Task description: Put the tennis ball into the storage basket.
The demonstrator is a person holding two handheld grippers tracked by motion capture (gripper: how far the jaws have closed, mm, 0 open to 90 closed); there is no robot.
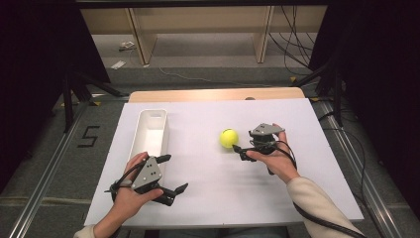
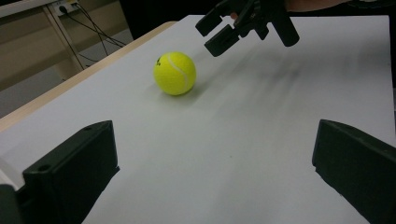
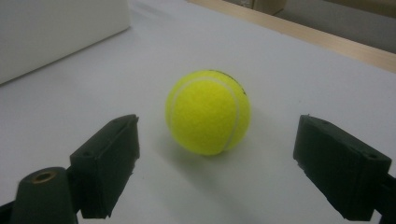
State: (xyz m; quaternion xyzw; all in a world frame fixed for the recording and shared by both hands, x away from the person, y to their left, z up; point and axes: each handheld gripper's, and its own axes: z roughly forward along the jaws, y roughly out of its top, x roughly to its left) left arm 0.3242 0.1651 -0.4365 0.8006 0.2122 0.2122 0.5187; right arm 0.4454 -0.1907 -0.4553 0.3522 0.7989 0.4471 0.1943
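**Right gripper aligned with tennis ball**

The right gripper (image 3: 215, 163) is held with its jaws spread wide and nothing gripped. The tennis ball (image 3: 208, 112) is seen just ahead of the jaw tips, centred on the gap, resting on the white table sheet (image 3: 299, 79). Farther off, the left gripper (image 1: 166, 173) is held wide open beside the white bin (image 1: 151, 130).

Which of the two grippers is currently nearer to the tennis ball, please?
The right gripper: its open jaws sit just beside the tennis ball, not yet touching it. The left gripper rests well away, open, by the near end of the white bin.
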